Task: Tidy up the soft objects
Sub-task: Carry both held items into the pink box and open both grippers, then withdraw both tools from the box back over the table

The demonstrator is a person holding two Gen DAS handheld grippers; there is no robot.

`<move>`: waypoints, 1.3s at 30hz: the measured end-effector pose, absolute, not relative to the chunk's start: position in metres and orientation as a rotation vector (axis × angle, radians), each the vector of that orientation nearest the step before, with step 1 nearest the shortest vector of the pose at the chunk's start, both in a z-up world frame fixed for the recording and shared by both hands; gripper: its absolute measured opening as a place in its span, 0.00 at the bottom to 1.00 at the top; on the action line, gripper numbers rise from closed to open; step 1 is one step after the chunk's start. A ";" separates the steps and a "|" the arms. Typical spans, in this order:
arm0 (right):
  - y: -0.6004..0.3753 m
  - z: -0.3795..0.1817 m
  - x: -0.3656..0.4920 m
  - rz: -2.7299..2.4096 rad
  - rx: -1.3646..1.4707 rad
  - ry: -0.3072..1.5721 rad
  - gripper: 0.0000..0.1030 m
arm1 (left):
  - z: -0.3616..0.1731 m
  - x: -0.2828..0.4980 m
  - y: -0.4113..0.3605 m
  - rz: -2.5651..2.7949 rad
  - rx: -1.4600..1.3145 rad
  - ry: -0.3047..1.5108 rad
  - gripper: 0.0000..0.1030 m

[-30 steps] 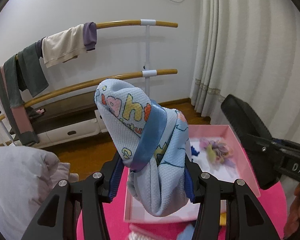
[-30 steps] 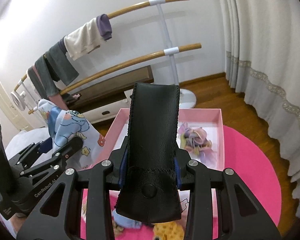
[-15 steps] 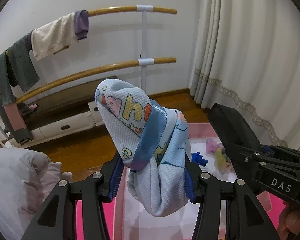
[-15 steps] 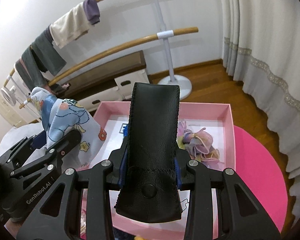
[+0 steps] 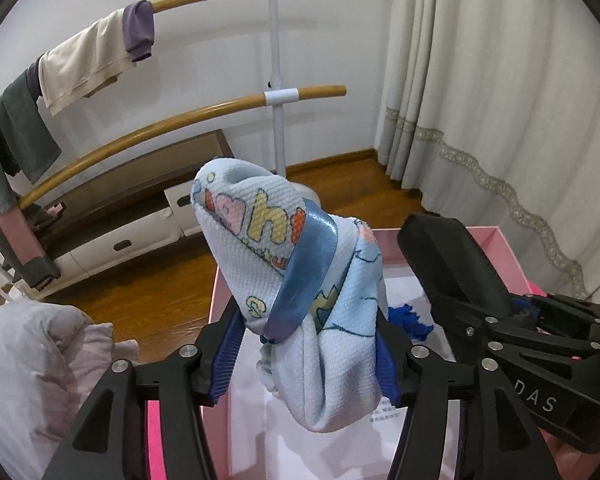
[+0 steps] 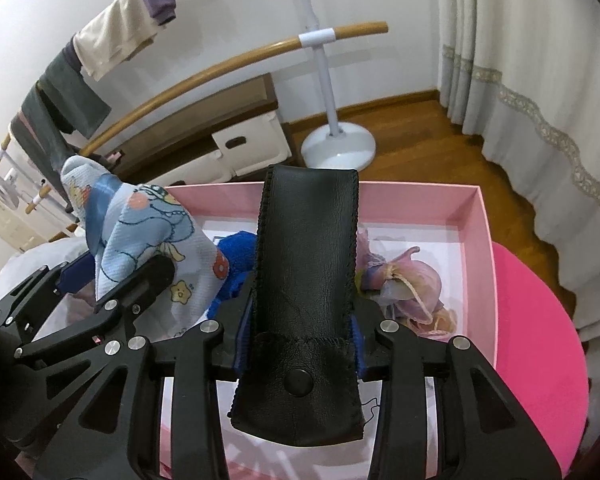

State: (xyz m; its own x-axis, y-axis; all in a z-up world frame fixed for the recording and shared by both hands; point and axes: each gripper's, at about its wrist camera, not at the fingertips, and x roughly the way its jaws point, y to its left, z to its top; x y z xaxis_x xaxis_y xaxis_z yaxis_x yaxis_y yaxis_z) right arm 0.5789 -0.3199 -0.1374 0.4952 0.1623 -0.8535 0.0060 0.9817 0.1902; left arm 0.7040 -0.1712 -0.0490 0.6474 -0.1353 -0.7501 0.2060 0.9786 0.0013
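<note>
A light-blue cartoon-print cloth (image 5: 300,292) with a satin blue edge stands bunched between the pads of my left gripper (image 5: 308,320); its jaws are opening, and the cloth still sits between them over the left end of the pink box (image 5: 512,256). My right gripper (image 6: 302,308) has a black leather pouch (image 6: 306,280) with a snap button between its pads; those jaws are opening too. The pouch hangs over the middle of the pink box (image 6: 476,216). Inside the box lie a blue fluffy item (image 6: 236,256) and a pastel purple fabric bundle (image 6: 412,284). The left gripper (image 6: 140,280) shows left of the pouch.
The box rests on a round hot-pink table (image 6: 540,340). Behind it stand a wooden double-bar rack (image 5: 300,94) with hung clothes (image 5: 84,64), its white base (image 6: 338,148), a low bench with drawers (image 6: 244,144) and curtains (image 5: 480,100). Grey bedding (image 5: 28,380) lies at the left.
Both grippers have come lower and closer to the pink box, the left one moving right over its left end. Both pairs of pads stand slightly wider than before.
</note>
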 end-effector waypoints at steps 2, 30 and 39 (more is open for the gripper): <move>-0.322 -0.140 0.581 0.087 0.182 1.059 0.42 | -0.052 0.709 -0.172 -0.170 0.101 0.846 0.67; -0.327 -0.050 0.461 0.038 0.189 0.804 1.00 | -0.025 0.533 -0.147 -0.074 0.047 0.618 1.00; -0.320 -0.013 0.382 0.020 0.147 0.690 1.00 | -0.004 0.448 -0.133 -0.088 0.011 0.558 1.00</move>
State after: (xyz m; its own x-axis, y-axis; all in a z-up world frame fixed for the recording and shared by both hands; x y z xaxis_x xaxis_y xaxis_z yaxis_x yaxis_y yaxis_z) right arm 0.3818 -0.3198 -0.0132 0.7712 0.0671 -0.6330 0.0302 0.9895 0.1417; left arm 0.4480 -0.1331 -0.0039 0.8448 -0.0799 -0.5292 0.0861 0.9962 -0.0130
